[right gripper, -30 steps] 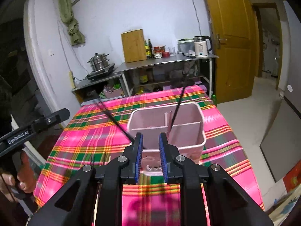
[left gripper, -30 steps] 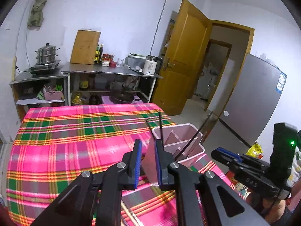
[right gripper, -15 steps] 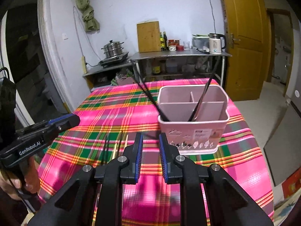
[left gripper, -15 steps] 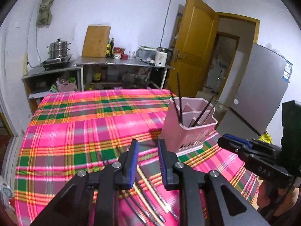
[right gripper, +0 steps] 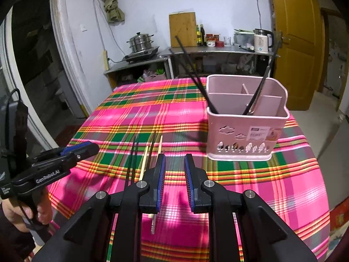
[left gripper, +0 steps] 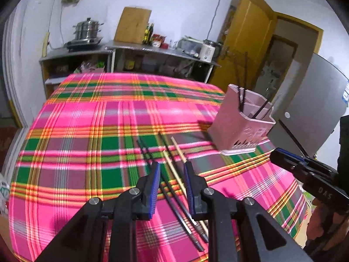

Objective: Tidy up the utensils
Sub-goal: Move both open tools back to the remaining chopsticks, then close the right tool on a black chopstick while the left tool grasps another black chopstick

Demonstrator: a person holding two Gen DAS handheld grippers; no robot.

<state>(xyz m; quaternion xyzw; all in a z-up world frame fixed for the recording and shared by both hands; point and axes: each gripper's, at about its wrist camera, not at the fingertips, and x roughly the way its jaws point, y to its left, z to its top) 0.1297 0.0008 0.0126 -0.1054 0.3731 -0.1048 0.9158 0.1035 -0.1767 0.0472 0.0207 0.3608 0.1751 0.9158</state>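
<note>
Both tongs stand slightly apart with nothing between their pads: the left tongs (left gripper: 171, 183) hang over the loose chopsticks (left gripper: 172, 174) on the counter (left gripper: 87, 131), and the right tongs (right gripper: 174, 181) hang over bare cloth just right of them. The sticks, some black and some pale, lie close together and partly crossed, near the pink caddy (right gripper: 246, 135), which already holds a few black ones leaning out of its compartments. With the left gap this narrow, the likely slip is a pad landing on top of a stick instead of beside it, rolling it away or flicking its far end. Two crossed sticks could be pinched together, and one would probably drop on the way. A stick gripped near one end would sag and could miss the compartment, or knock the leaning sticks and tip the light caddy.
</note>
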